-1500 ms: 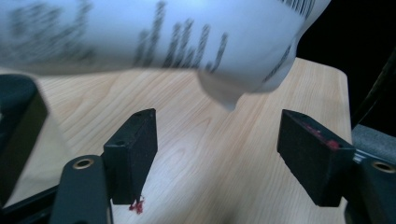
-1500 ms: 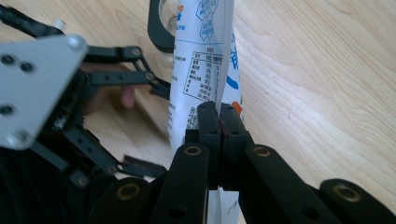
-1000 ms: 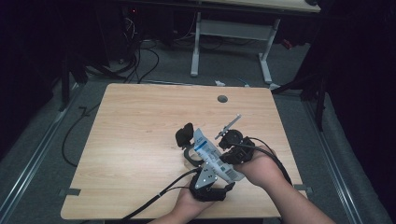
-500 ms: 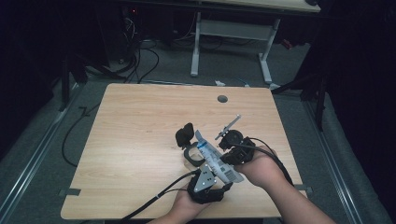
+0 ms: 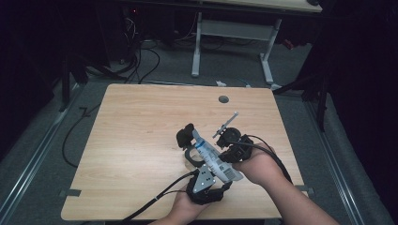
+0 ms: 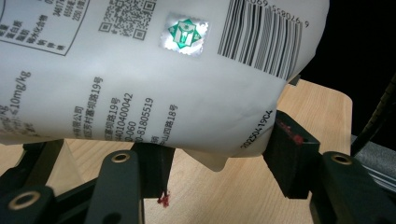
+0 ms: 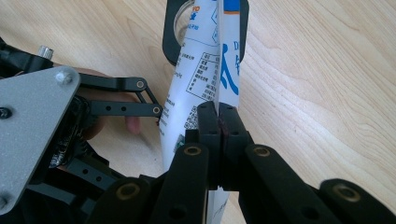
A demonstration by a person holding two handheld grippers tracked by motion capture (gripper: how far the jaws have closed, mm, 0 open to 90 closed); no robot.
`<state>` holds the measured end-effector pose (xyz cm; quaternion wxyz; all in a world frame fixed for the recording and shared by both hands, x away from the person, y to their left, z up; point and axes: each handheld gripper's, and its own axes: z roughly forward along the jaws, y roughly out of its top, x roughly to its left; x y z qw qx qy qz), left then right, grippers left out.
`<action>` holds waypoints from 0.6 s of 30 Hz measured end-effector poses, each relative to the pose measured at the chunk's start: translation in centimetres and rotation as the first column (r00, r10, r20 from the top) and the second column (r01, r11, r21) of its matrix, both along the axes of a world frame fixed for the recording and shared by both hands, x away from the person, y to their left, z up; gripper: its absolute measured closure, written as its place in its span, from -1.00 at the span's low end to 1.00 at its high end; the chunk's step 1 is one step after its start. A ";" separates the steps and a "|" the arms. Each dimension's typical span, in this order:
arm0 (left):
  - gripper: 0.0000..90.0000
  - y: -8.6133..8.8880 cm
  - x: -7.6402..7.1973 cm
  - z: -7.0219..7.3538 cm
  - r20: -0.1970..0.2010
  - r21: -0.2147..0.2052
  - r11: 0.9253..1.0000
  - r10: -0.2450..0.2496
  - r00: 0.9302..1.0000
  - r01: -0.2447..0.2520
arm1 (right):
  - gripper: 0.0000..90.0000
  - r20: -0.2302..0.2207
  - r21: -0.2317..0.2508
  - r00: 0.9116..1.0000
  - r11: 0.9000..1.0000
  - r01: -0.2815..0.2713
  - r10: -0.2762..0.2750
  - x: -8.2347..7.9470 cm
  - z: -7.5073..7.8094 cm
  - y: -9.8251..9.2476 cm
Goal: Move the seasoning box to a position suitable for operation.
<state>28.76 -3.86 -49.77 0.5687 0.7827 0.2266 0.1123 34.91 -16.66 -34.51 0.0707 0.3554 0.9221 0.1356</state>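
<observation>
The wooden tabletop (image 5: 141,140) carried little besides the work itself: a round cable hole (image 5: 223,99) lay near its far edge, right of centre. On the floor beyond the far edge stood the white legs of a second desk (image 5: 197,42), with loose cables (image 5: 141,61) to their left.

Near the tabletop's near edge, right of centre, the left gripper (image 5: 190,140) was held in the left hand (image 5: 187,208), its grey plate (image 5: 204,178) facing up. In the left gripper view its jaws stood apart, the white printed pouch (image 6: 154,74) lying across and above them; whether either jaw touched the pouch could not be determined. The pouch (image 5: 213,159) ran from the left gripper's tips back toward the near edge, covering part of that gripper in the high view.

Just to the right, the right hand (image 5: 258,166) held the right gripper (image 5: 230,140). In the right gripper view its jaws (image 7: 219,126) were pressed together on a thin edge of the pouch (image 7: 205,70), which hid much of a black ring (image 7: 170,32) behind it.

Against the frames from one second and half a second before, hands, grippers and pouch showed no discernible shift of position.
</observation>
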 end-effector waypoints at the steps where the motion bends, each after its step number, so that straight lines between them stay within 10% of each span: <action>1: 0.05 0.0 0.0 0.0 0.001 0.000 1.000 0.002 1.000 -0.002 | 1.00 -0.001 -0.003 1.000 1.000 0.000 0.000 0.0 0.0 0.1; 18: 0.06 0.1 0.0 0.0 0.012 0.009 1.000 0.007 1.000 -0.007 | 1.00 -0.019 -0.022 1.000 1.000 -0.015 0.015 0.8 -0.2 0.8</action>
